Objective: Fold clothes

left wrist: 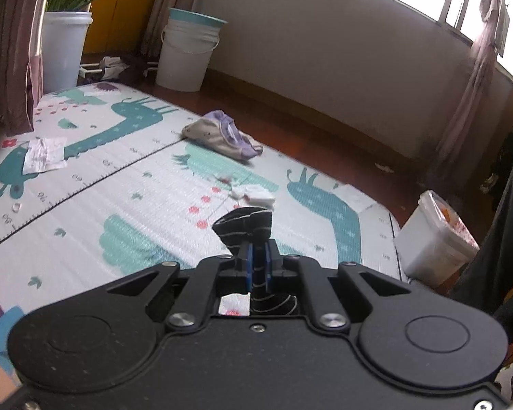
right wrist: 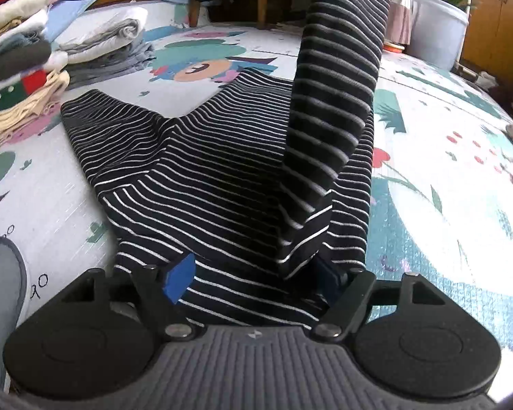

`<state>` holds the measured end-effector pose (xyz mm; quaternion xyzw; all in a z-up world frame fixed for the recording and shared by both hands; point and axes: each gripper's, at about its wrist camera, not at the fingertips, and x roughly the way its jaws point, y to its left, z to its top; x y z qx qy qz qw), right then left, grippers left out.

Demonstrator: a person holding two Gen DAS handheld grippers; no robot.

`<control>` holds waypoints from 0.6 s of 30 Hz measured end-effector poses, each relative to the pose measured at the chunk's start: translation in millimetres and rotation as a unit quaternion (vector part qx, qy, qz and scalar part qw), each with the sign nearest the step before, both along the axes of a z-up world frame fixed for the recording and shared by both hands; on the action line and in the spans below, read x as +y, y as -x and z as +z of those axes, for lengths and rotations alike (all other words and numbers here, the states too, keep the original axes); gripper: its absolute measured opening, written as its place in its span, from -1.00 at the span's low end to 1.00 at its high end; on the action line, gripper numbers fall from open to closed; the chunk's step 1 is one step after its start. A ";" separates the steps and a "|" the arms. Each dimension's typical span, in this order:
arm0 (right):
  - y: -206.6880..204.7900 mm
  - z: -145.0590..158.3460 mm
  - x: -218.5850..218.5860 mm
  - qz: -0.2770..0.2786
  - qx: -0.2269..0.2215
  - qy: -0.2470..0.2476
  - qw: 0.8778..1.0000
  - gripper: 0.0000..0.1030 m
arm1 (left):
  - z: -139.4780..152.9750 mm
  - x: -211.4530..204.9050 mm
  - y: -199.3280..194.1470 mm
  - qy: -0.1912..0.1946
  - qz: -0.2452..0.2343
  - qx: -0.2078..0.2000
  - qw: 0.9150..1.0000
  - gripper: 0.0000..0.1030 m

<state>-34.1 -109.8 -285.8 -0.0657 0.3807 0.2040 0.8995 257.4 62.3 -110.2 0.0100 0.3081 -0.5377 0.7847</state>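
Observation:
A black shirt with thin white stripes point(right wrist: 205, 171) lies spread on the cartoon play mat point(right wrist: 444, 177). One sleeve point(right wrist: 338, 85) rises from it and runs out of the top of the right wrist view. My right gripper point(right wrist: 253, 273) hovers low over the shirt's near edge. Its jaws stand wide apart, and the cloth lies between the blue pads point(right wrist: 179, 278) without being pinched. In the left wrist view my left gripper point(left wrist: 258, 249) is shut on a bunched end of the striped cloth point(left wrist: 244, 223), held above the mat point(left wrist: 119, 177).
Stacks of folded clothes point(right wrist: 102, 44) sit at the mat's far left. A purple and beige garment point(left wrist: 222, 133), a small white cloth point(left wrist: 258, 196) and a paper point(left wrist: 44, 153) lie on the mat. White buckets point(left wrist: 186, 58), a plant pot point(left wrist: 63, 48) and a lined bin point(left wrist: 434, 239) stand around it.

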 end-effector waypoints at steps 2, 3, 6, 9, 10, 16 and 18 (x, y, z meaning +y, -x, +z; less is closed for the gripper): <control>-1.3 -3.2 -5.4 -0.012 0.013 -0.019 1.000 0.46 | -8.1 -5.0 -10.1 0.001 0.011 0.004 1.000 -0.89; -1.5 -3.7 -7.5 -0.015 0.012 -0.025 0.999 0.46 | -12.2 -7.5 -15.2 0.002 0.017 0.005 1.000 -0.89; -1.8 -5.4 -13.8 -0.034 0.017 -0.057 0.998 0.44 | -29.7 -12.6 -33.0 -0.005 0.042 0.014 0.999 -0.89; -10.9 -7.5 -19.4 -0.064 0.030 -0.110 0.991 0.43 | -56.7 -10.4 -53.8 -0.013 0.082 0.035 0.996 -0.89; -11.7 -5.8 -23.5 -0.070 0.028 -0.120 0.990 0.43 | -63.8 -9.6 -58.6 -0.014 0.092 0.042 0.995 -0.89; -22.0 -4.5 -43.8 -0.085 0.037 -0.163 0.982 0.41 | -80.1 -10.9 -71.4 -0.018 0.107 0.059 0.992 -0.89; -24.9 -9.6 -51.9 -0.089 0.055 -0.179 0.978 0.38 | -78.1 -10.9 -72.8 -0.009 0.108 0.062 0.992 -0.89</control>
